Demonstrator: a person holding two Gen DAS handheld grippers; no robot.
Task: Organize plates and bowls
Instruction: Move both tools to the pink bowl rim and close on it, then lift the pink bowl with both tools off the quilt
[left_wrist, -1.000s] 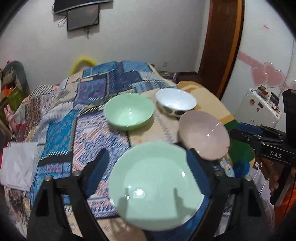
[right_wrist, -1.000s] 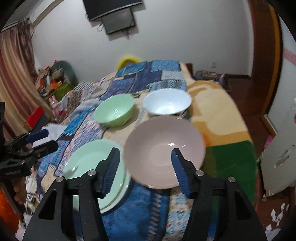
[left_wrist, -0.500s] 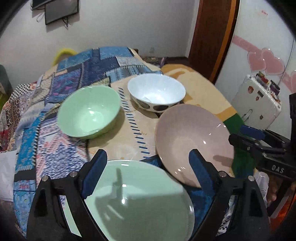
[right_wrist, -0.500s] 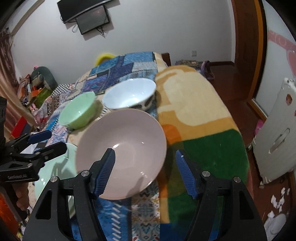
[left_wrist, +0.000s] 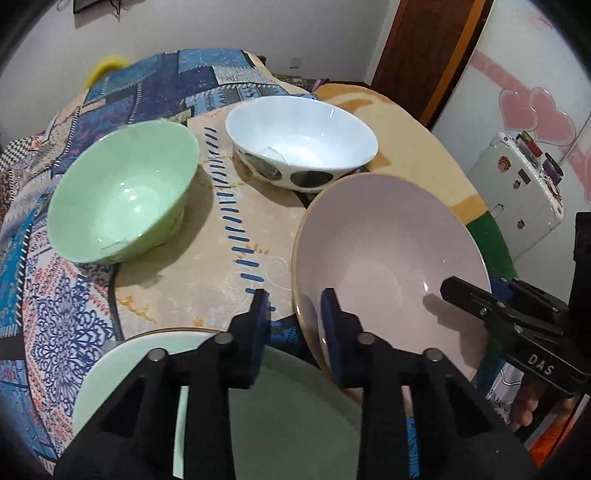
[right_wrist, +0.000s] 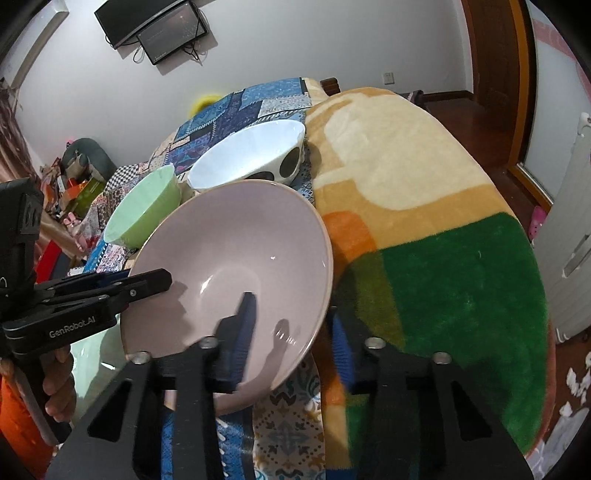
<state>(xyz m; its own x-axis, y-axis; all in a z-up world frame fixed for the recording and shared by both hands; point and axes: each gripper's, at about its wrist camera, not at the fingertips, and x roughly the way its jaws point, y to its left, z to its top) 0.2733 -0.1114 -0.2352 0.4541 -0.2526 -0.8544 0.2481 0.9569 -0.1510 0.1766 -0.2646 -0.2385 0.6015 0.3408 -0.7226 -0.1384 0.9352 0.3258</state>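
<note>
Plates and bowls all sit apart on the quilted bed, so I'd judge the sorting barely begun: nothing is stacked. A green bowl (left_wrist: 122, 199) sits at upper left and a white spotted bowl (left_wrist: 301, 138) at upper centre. The left gripper (left_wrist: 293, 314) is closing across the near-left rim of the pink plate (left_wrist: 388, 266), one pad on either side; below it lies the green plate (left_wrist: 266, 413). The right gripper (right_wrist: 291, 332) is closing over the pink plate's lower right edge.
</note>
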